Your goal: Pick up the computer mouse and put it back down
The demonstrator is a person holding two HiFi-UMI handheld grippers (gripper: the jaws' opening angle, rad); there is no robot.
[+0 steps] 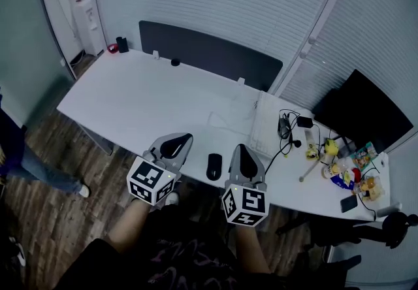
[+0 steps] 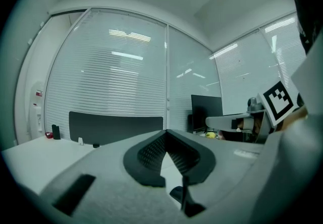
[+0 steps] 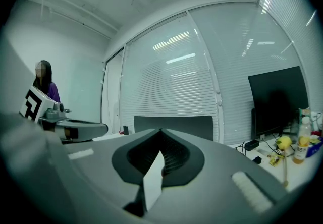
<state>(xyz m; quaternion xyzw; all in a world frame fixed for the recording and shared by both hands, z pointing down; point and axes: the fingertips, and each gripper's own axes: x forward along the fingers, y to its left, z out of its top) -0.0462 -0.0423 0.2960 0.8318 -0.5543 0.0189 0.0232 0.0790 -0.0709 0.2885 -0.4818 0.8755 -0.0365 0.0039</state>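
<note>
Black mouse on desk btwn L gripper & R gripper, jaws together

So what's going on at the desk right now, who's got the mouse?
Nobody has it. A person holds a gripper in each hand over the near edge of the white desk. The black computer mouse lies on the desk between the left gripper and the right gripper, and neither touches it. Both grippers are shut with nothing between their jaws, and they point level out across the desk. The pick-up has not begun.
</note>
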